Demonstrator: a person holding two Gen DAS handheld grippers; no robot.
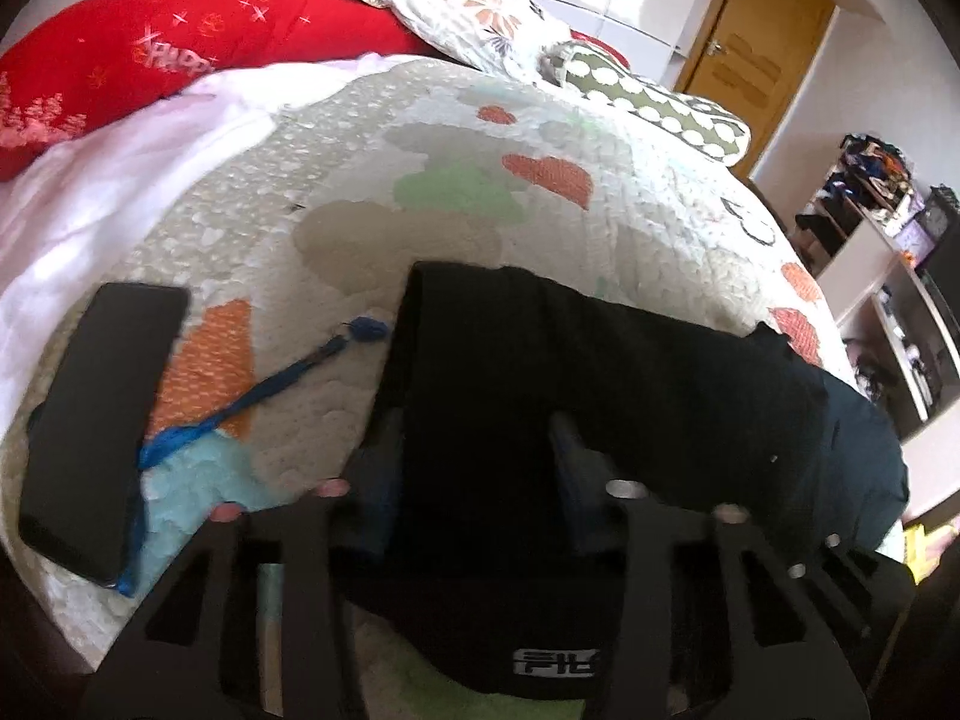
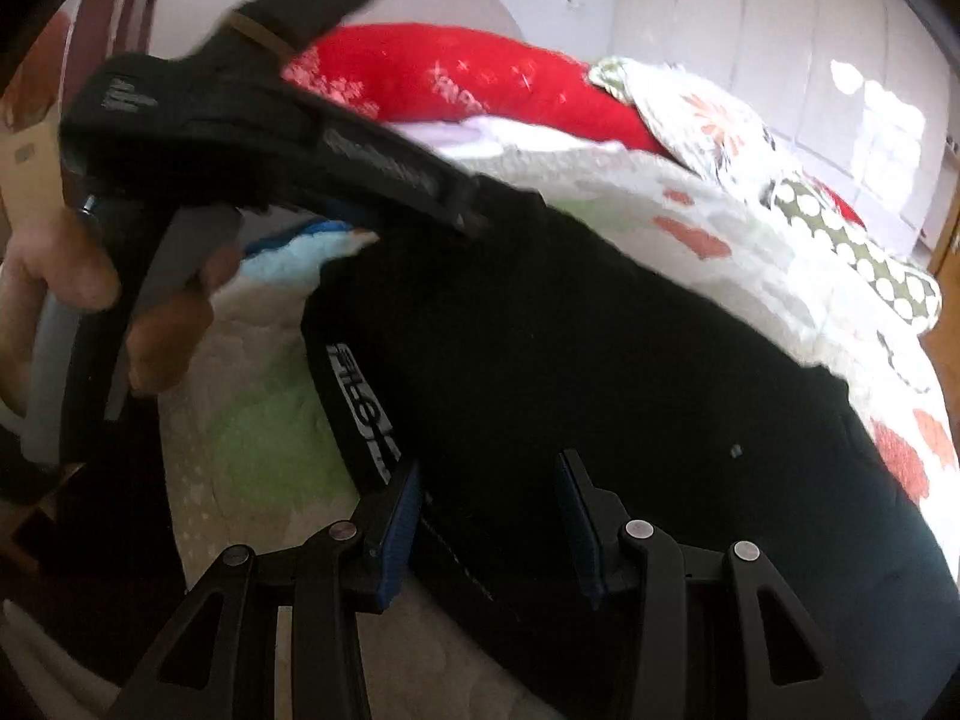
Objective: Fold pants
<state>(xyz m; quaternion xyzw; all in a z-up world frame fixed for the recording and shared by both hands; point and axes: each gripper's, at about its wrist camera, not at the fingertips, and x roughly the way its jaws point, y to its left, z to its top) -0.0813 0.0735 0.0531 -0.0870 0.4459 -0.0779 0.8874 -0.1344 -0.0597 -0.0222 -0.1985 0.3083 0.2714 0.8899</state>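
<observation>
Showing phone [image 1: 96, 420] beside pants [image 1: 600, 372]: left view only.

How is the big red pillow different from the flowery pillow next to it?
The red pillow is plain bright red with small white stars and writing; the flowery pillow is white with orange flowers and green leaves. The red pillow looks longer in the left claw's view, stretching toward the left side of the bed, while the flowery pillow sits further right. The flowery pillow's corner overlaps the red pillow's end. Both lie at the far end of the bed.
</observation>
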